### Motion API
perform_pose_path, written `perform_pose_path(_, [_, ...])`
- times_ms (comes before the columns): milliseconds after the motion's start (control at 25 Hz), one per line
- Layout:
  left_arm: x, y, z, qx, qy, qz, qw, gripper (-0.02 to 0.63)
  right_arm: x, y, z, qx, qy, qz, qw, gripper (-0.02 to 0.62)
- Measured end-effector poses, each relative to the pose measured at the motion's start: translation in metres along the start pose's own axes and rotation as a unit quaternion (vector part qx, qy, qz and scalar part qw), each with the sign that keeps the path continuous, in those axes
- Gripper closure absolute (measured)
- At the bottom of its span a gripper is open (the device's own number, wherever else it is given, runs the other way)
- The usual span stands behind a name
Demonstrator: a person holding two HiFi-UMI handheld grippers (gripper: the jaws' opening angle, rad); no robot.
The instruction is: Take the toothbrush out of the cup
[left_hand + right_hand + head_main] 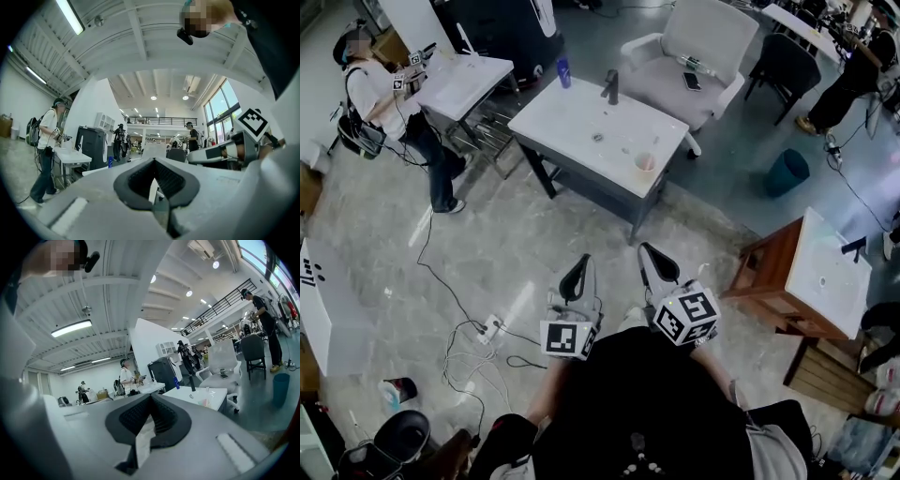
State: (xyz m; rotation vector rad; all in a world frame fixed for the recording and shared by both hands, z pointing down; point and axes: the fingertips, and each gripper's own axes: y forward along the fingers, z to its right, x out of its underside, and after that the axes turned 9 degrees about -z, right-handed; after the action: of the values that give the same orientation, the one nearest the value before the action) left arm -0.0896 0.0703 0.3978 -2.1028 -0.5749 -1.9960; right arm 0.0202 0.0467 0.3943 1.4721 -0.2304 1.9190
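Observation:
A pale cup [645, 166] stands near the right front corner of a white sink-top table [581, 127], well ahead of me. Something pinkish shows in it; the toothbrush is too small to make out. The right gripper view shows the same cup [205, 402] far off on the table. My left gripper [575, 278] and right gripper [657, 263] are held side by side close to my body, pointing towards the table and far short of it. Both are shut with nothing between the jaws, as each gripper view confirms: left gripper [154, 162], right gripper [150, 398].
A dark faucet [611, 87] and a blue bottle [563, 72] stand at the table's far side. A white armchair [694, 56] is behind it, with a teal bin [787, 172] and a wooden stand [811, 277] at right. Cables [478, 347] lie on the floor at left. A person [380, 98] stands far left.

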Motion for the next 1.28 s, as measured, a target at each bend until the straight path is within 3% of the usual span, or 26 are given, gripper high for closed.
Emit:
perform_pose_path(400, [0.007,0.045,0.007,-0.002,-0.011,-0.02,0.9997,0.604,-0.015,0.021,0.037,-0.015,0.006,-0.006,1.0,0.594])
perform_pose_path(960, [0.013,0.129,0.016,0.069,-0.029,-0.028,0.9968,0.604,-0.027,0.024,0.115,0.07,0.031,0.002,0.997,0.594])
perform_pose_path(1280, [0.016,0.209,-0.001,0.121,-0.03,-0.047,0.9911,0.604,-0.048,0.062,0.16,0.115,0.046,-0.004,0.992,0.594])
